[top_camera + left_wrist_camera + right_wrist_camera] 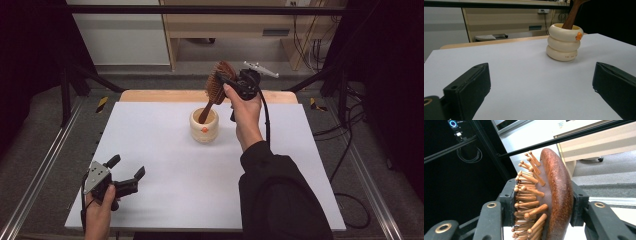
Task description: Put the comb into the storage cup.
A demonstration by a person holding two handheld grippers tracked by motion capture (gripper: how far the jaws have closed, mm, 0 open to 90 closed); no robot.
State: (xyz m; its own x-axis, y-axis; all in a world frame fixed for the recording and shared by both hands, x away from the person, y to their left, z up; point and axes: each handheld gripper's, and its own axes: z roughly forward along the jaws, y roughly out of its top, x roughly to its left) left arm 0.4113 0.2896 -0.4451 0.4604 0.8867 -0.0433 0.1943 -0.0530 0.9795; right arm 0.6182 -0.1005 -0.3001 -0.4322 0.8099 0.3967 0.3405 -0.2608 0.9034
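Observation:
A wooden hairbrush (pixel 216 85) stands tilted with its handle inside a cream ribbed cup (pixel 204 125) near the table's far middle. My right gripper (pixel 229 80) is shut on the brush head, one jaw against the wooden bristles and the other against the brown back (pixel 557 197). In the left gripper view the cup (pixel 563 42) carries a small orange mark, and the brush handle (pixel 572 16) rises out of it. My left gripper (pixel 126 168) rests open near the table's front left corner, with nothing between its fingers (pixel 469 91).
The white table top (pixel 200 175) has a wooden strip along its far edge. Black frame bars and cables stand at both sides, and a wooden bench and cabinets sit beyond the table.

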